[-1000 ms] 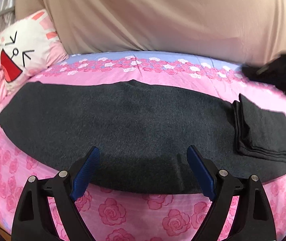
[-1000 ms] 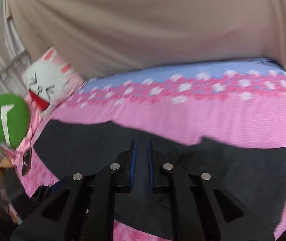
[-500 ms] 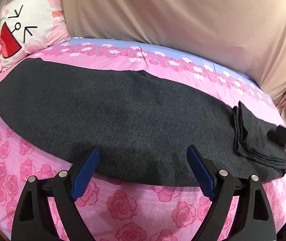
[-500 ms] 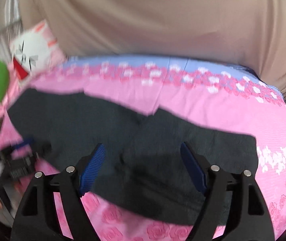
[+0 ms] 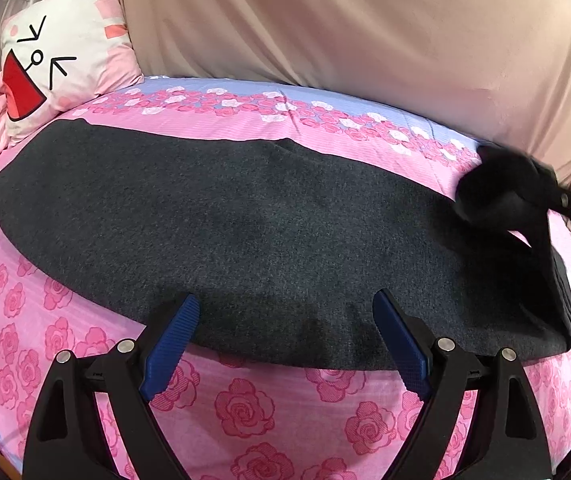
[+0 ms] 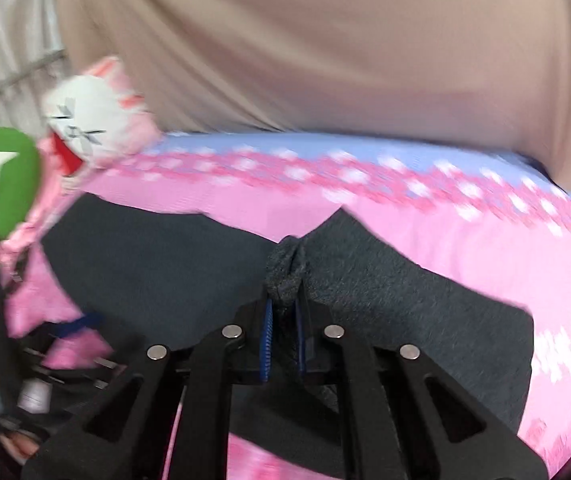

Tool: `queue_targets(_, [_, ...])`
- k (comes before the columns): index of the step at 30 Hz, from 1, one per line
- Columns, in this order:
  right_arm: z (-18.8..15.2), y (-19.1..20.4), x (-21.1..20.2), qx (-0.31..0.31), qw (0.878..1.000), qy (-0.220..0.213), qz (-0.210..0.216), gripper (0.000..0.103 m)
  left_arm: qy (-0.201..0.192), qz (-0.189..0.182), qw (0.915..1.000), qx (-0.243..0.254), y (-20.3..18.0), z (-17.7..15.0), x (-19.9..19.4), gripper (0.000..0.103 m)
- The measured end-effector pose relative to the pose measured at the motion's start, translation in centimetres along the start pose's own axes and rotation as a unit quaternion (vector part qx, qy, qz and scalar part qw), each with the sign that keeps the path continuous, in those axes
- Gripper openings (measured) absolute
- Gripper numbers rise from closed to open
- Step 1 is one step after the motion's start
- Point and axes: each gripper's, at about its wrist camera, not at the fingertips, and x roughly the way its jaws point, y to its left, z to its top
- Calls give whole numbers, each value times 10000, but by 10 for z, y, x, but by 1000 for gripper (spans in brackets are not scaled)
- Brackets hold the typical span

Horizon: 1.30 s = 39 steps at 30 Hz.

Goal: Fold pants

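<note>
Now the pants (image 5: 245, 216) lie flat across the bed (image 5: 245, 404). Right gripper (image 6: 283, 312) is clamped on a bunched fold of them, while left gripper (image 5: 285, 344) hovers spread wide over their near edge.

The left hand-held gripper (image 5: 285, 344) is held low and level, its blue-padded jaws spread wide apart with nothing between them. The right hand-held gripper (image 6: 284, 334) has its jaws drawn close together, pinching a bunched fold of the dark grey pants (image 6: 285, 276) between the pads.
</note>
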Motion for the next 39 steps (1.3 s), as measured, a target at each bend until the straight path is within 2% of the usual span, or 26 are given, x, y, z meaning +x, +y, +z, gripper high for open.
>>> queue_targets(2, [-11,12,31,-123,9991,374,171,15,-3,11,10000,-15,0,0,0,86])
queue_targets(4, [-30,12,55,-69,9976,691,71,22,3,8,10000,-39,1,1,0,86])
queue_targets(6, [-41,-1,45,281,9978,557,233,23,3,36,9999,-113,4,1,0,86])
queue_targets(8, [-45,-22,12,566,9982,159,129,32,12,-12,9998,-191,7,1,0,86])
queue_targets(10, [-55,-62,-32,1026,9938,-285,-315,67,53,-47,9997,-216,8,2,2,86])
queue_targets(11, [-61,-78,-46,1218,9905,-363,-515,72,53,-55,9997,-217,8,2,2,86])
queue_targets(13, [-85,-123,-69,1724,9799,-244,-976,73,40,-69,9998,-189,6,2,2,86])
queue_targets(15, [-114,-161,-78,2393,9644,-21,-1125,74,35,-66,9998,-165,6,1,1,86])
queue_targets(17, [-137,-182,-76,2985,9514,107,-752,74,24,-47,9999,-164,5,2,2,86])
queue_targets(18, [-145,-185,-76,3110,9487,-4,-566,74,26,-30,9999,-163,5,2,2,86])
queue_targets(23, [-137,-179,-62,3041,9526,27,-66,74,-18,-3,9998,-199,6,1,0,86])
queue_targets(26, [-124,-181,-48,3105,9500,59,327,69,-73,-27,9996,-271,9,1,-3,86])
queue_targets(27, [-120,-180,-44,3084,9505,73,381,49,-99,-34,9995,-311,11,1,-4,86])
queue_targets(28, [-118,-183,-36,3117,9486,137,536,14,-112,-28,9993,-342,12,1,-4,86])
queue_targets(29, [-117,-184,-33,3152,9474,129,543,14,-112,-17,9993,-366,13,1,-5,86])
queue_targets(31, [-112,-185,-44,2999,9528,-116,457,12,-93,58,9990,-433,14,2,-5,86])
queue_targets(34, [-108,-192,-77,2748,9601,-486,183,9,-34,181,9990,-418,13,2,-9,86])
queue_targets(35, [-109,-198,-92,2655,9624,-575,-65,9,6,178,9992,-367,11,0,-10,86])
queue_targets(38, [-118,-221,-111,2736,9599,-598,-139,8,13,169,9996,-231,3,-5,-14,86])
queue_targets(39, [-123,-225,-120,2676,9608,-598,-411,8,-7,160,9997,-165,-2,-7,-15,86])
